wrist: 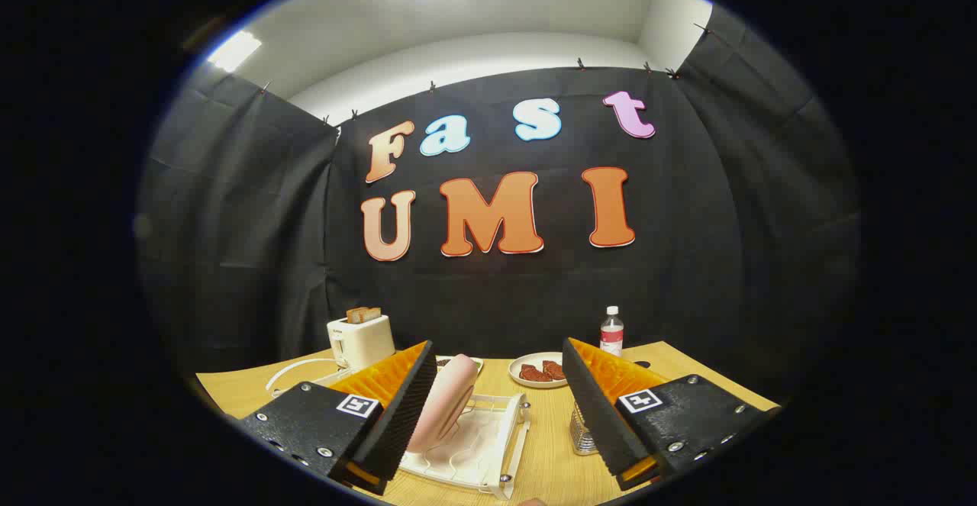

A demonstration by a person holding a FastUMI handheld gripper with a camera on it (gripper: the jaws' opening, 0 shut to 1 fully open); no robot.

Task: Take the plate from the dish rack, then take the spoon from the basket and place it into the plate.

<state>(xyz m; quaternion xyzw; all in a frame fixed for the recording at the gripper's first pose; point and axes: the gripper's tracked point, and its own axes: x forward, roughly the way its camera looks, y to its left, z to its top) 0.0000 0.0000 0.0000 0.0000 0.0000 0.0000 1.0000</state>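
Pink plate (pixel 443 403) upright in white dish rack (pixel 477 445) | claw (pixel 500 414) wide, empty

1. Plate (pixel 443 411) — pale pink, smooth and matte, standing on edge in the dish rack and leaning a little towards the toaster side. Its rim sits just beside the inner face of the claw's left finger; whether the two touch cannot be told.

2. Dish rack (pixel 488 445) — a white, tray-like frame with low rails and shallow moulded slots, lying flat on the wooden bench between and just ahead of the fingers. The plate occupies the side of it nearest the left finger.

3. Basket (pixel 582 434) — a small metal wire holder standing on the bench, largely hidden behind the right finger. Its contents cannot be made out.
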